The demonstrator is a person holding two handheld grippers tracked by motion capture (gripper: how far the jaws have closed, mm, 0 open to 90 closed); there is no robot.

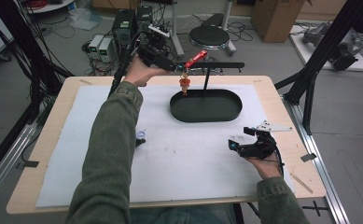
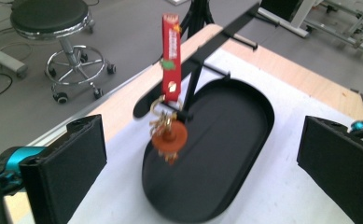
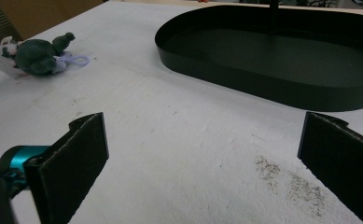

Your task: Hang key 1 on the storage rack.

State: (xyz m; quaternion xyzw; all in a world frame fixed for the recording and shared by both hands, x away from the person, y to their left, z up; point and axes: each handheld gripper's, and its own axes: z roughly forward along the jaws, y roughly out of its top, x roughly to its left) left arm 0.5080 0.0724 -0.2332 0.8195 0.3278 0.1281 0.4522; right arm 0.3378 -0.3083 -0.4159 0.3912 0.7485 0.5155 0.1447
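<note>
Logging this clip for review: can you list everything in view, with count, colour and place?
keychain: one, red strap with orange charm, hanging on the stand's arm above the tray's left end
stand: one, black, post rising from the tray's far edge with a crossbar
tray: one, black, oval, far middle of the mat
plush keychain: one, dark green and white with lilac loop, on the mat beside the left sleeve
mat: one, white, covering the wooden table
stool: one, black, on the floor beyond the table
left gripper: black, open, near the hanging keychain
right gripper: black, open, low over the mat's right side
</note>
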